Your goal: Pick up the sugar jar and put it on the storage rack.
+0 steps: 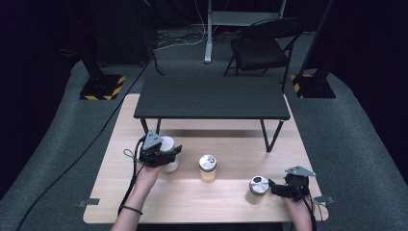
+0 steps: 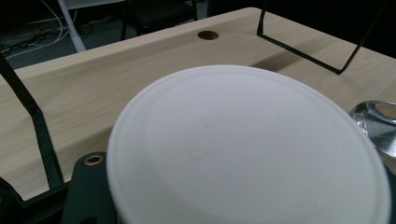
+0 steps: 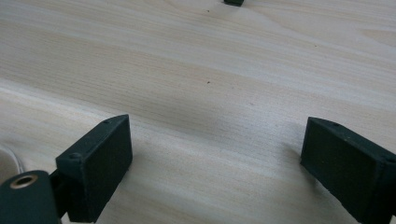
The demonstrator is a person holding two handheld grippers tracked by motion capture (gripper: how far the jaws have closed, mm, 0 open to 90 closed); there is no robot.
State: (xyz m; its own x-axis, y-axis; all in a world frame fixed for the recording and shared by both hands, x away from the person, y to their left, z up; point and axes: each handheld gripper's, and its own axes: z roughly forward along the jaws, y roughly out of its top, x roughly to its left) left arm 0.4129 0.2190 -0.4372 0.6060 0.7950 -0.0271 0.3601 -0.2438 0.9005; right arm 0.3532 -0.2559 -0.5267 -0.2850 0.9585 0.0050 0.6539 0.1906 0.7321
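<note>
White cup [image 1: 169, 147]; black grippers; pale wood table [image 1: 231, 197]; amber jar [image 1: 208, 169], silver lid; black shelf [image 1: 211, 98]; yellow-black striped stand bases [image 1: 101, 87].

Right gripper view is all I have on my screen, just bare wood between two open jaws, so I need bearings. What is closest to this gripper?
Observer: A short jar with a metal lid stands on the table just off the right gripper, not touching it.
Operator: And what is the other hand doing?
Observer: The left gripper is shut on a white cup with a white lid, near the leg of the black shelf.
Operator: Anything between the two hands?
Observer: One taller jar of pale yellow stuff stands alone on the wood, roughly midway.
</note>
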